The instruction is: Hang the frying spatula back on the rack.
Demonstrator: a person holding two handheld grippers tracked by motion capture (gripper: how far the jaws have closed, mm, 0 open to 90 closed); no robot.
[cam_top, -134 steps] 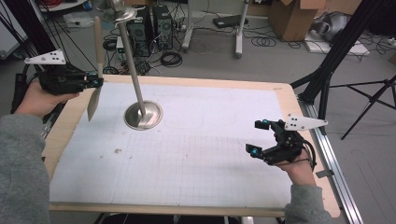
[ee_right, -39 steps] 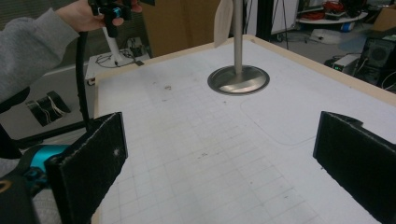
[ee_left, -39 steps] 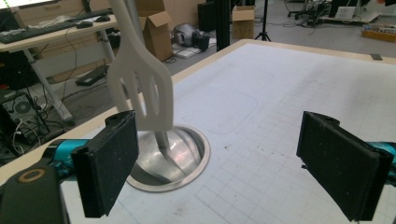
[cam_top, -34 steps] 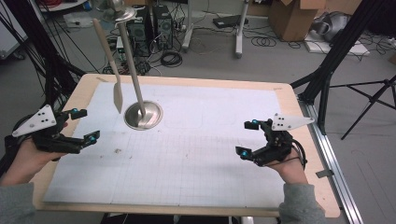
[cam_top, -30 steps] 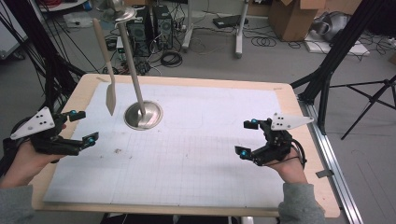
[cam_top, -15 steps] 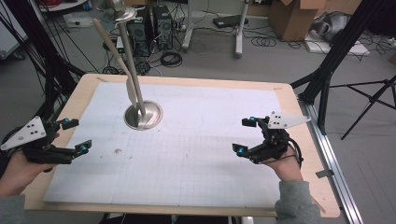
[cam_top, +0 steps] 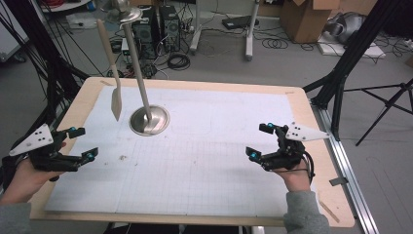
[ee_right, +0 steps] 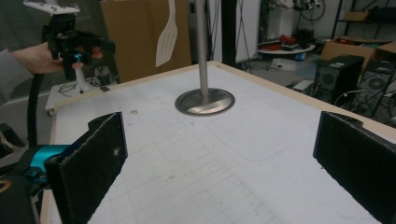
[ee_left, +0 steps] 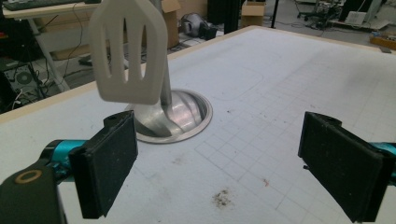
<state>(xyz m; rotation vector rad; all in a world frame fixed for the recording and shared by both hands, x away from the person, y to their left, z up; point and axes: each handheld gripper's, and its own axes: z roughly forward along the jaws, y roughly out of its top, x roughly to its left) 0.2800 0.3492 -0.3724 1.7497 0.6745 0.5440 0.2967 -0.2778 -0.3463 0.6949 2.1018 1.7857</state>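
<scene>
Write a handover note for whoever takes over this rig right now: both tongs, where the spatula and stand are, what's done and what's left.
Left tongs: open, empty, low over the near-left corner of the table.
Right tongs: open, empty, just above the table's right side.
Spatula: hangs blade down from the top of the stand, clear of the table, just left of the pole. Nothing grips it.
Stand: upright, round base at the far left of the table.
Done: the spatula appears hung on the stand, and both tongs are clear of it.
Left: probably nothing but to check that the spatula hangs steady; whether it is swinging cannot be told from these views.
</scene>
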